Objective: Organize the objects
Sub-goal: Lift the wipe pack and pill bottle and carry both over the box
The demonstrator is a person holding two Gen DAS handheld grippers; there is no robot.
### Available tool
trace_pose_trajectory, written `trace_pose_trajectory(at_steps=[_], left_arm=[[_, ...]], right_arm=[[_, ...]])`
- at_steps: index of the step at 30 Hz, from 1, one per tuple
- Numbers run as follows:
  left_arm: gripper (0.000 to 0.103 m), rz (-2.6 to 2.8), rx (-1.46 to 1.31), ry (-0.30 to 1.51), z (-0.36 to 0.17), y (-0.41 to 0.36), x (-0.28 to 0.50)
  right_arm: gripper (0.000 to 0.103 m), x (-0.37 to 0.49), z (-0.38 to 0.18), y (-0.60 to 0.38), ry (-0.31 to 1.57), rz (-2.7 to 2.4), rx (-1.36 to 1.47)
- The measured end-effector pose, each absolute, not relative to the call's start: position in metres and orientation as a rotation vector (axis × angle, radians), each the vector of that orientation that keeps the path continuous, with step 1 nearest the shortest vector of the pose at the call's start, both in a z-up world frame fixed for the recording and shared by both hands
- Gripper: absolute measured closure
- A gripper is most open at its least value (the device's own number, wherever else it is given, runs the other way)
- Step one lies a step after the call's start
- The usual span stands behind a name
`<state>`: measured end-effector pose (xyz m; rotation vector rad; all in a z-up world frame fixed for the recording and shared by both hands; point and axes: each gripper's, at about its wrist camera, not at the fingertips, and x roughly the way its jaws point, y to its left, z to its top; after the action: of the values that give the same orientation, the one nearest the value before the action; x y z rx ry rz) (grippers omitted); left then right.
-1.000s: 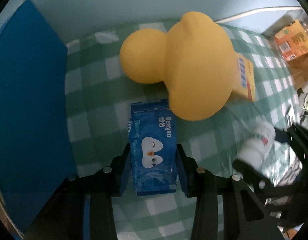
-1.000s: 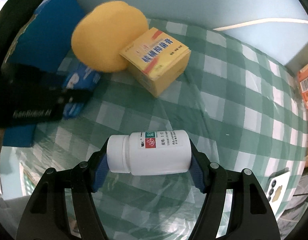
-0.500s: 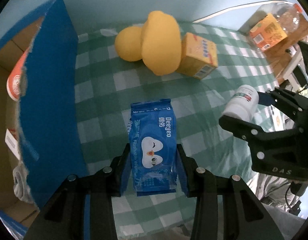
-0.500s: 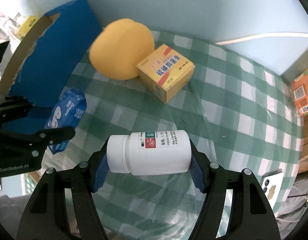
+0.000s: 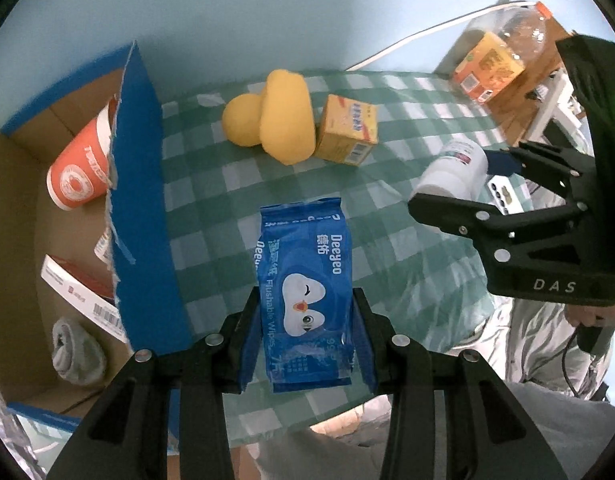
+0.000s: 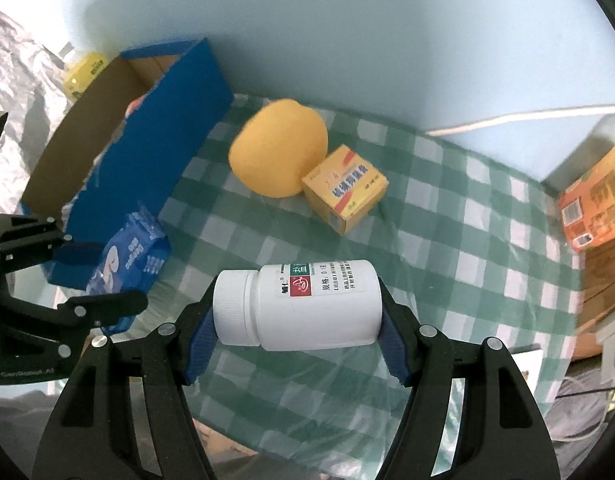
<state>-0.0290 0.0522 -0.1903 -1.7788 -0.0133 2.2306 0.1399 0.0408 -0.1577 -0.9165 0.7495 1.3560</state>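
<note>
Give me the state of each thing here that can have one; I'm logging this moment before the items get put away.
left tool: shut on wipes pack
right tool: shut on pill bottle
wipes pack: sealed, held off the table
pill bottle: capped, held sideways
blue box: open, things inside
orange cup: on its side in the box
yellow carton: closed, on the cloth
yellow plush toy: lying on the cloth
</note>
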Motion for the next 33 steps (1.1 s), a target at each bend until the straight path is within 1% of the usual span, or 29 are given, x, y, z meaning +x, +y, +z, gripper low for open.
trace_pose_trajectory(at_steps=[5, 10, 19, 24, 33], left_arm=[[0.061, 2.249, -1.732, -0.035, -0.169, 0.054, -0.031], [0.061, 2.260, -1.688, 0.007, -0.144, 0.057, -0.034], [0.061, 2.326, -1.568, 0.010, -0.092, 0.056, -0.039], [0.061, 2.349, -1.555, 0.012, -0.084, 0.050, -0.043], [0.061, 2.367, -1.577, -0.040, -0.081, 0.033, -0.041]], right_arm=[[0.034, 0.134, -0.133, 0.035, 0.705, 1.376, -0.902], [0.034, 0.126, -0.115, 0.034, 0.654, 1.384, -0.909], [0.034, 0.118, -0.083, 0.033, 0.589, 1.405, -0.884], [0.034, 0.111, -0.068, 0.033, 0.556, 1.433, -0.877], [0.034, 0.090, -0.053, 0.039, 0.512, 1.467, -0.886]])
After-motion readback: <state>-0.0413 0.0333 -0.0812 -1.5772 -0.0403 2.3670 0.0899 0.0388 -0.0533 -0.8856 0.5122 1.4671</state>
